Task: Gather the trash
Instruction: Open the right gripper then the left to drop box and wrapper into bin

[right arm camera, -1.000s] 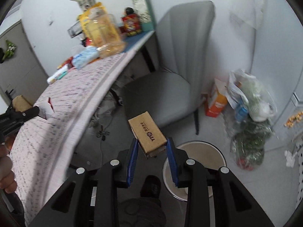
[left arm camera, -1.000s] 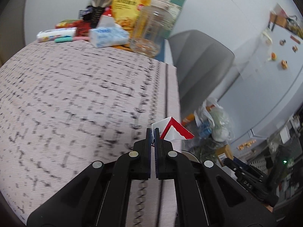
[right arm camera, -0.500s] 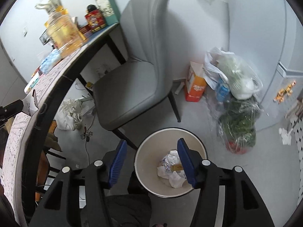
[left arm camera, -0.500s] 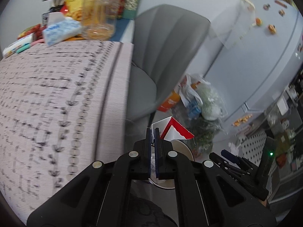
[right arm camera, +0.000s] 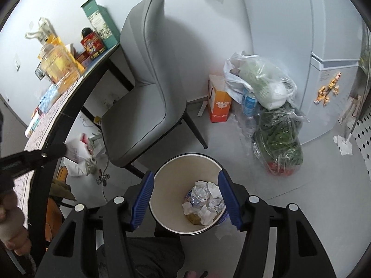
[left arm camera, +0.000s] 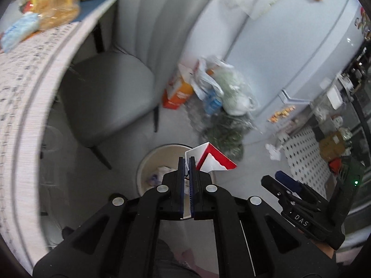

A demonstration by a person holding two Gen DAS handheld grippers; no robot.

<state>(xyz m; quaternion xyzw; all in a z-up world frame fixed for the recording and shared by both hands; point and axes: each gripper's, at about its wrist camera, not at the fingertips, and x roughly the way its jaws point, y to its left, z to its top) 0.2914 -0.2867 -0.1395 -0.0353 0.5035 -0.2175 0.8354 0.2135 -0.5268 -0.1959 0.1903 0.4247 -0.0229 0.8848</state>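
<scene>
Brown box (right arm camera: 196,217) now inside bin (right arm camera: 162,173).

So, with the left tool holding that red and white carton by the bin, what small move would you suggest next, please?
Probably carry the left tool slightly further over the bin and then open it. It is shut on the red and white carton, which seems to hang over the bin's far rim rather than its middle. The right tool is open and empty above the bin, so its load looks dropped.
</scene>
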